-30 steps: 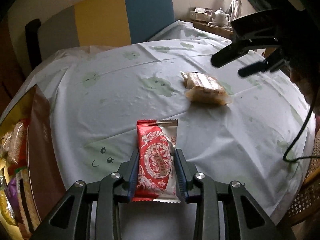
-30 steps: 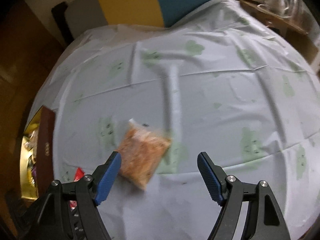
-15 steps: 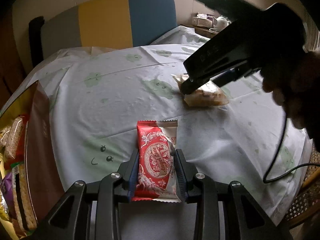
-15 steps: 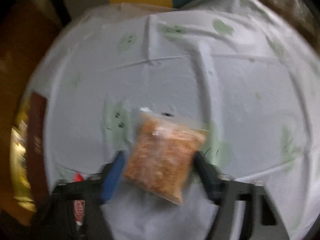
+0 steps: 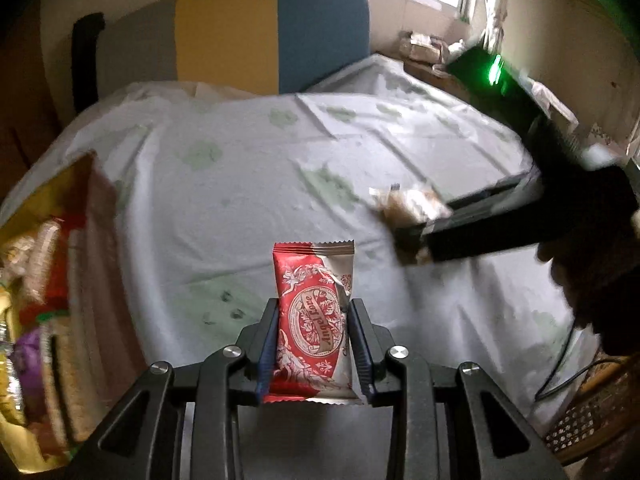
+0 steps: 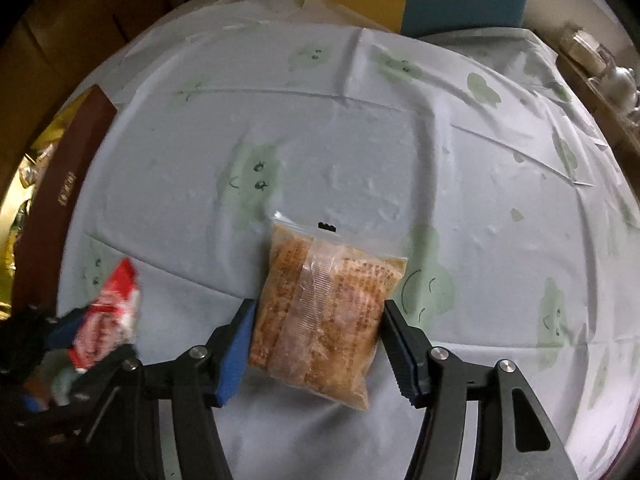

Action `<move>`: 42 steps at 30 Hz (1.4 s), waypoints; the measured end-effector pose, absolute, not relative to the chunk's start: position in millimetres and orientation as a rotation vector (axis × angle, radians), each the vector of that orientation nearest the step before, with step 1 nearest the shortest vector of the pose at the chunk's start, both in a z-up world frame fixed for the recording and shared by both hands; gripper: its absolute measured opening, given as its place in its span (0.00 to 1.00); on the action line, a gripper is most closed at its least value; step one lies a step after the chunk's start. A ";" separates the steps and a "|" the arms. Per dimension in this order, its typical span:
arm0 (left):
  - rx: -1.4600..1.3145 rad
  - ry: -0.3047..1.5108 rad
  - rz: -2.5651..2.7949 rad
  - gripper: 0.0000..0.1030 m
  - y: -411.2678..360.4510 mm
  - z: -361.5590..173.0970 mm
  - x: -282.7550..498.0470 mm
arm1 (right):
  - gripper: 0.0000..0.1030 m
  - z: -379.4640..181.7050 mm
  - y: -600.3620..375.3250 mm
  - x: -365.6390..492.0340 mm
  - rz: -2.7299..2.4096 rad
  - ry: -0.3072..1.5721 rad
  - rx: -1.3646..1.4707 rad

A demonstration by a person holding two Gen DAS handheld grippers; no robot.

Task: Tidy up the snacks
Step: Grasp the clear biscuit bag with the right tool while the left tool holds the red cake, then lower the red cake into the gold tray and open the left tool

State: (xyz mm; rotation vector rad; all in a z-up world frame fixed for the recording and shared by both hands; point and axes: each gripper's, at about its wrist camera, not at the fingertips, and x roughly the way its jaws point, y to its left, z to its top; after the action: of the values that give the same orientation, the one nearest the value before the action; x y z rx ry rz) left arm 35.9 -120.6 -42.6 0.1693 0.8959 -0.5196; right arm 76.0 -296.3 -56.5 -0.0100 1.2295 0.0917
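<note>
A red and white snack packet (image 5: 312, 312) stands upright between the pads of my left gripper (image 5: 314, 344), whose jaws are closing tighter on it a little above the tablecloth. The right wrist view shows the same packet (image 6: 108, 312) blurred at the lower left. A clear bag of brown crumbly snack (image 6: 324, 308) lies on the cloth, and my right gripper (image 6: 320, 340) has a pad pressed against each of its sides. In the left wrist view that bag (image 5: 404, 204) sits at the tip of the right gripper (image 5: 412, 240), which slants down from the right in a person's hand.
A brown-walled box (image 5: 92, 260) holding several wrapped snacks stands at the table's left edge; its wall (image 6: 68, 184) also shows in the right wrist view. A white tablecloth (image 5: 240, 160) with green prints covers the table. A yellow and blue chair back (image 5: 272, 32) stands behind.
My right gripper came down over the clear bag and closed from wide open onto its sides. My left gripper rose slightly, still holding the red packet.
</note>
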 end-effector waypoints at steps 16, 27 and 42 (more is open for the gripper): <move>0.122 0.807 -0.363 0.33 -81.9 14.6 29.2 | 0.60 -61.6 -268.6 80.3 0.078 1.230 -0.059; 0.069 0.770 -0.222 0.33 -26.0 29.3 32.8 | 0.61 -63.6 -267.8 77.1 0.079 1.218 -0.077; -0.179 0.801 -0.054 0.33 83.0 29.4 43.5 | 0.60 -63.2 -268.1 74.3 0.084 1.208 -0.100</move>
State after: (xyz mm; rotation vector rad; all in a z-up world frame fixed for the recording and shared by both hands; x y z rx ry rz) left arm 43.5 83.0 29.4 -0.1794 0.8008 -0.0541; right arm 74.3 -268.1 -63.2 -0.0999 1.2080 0.0837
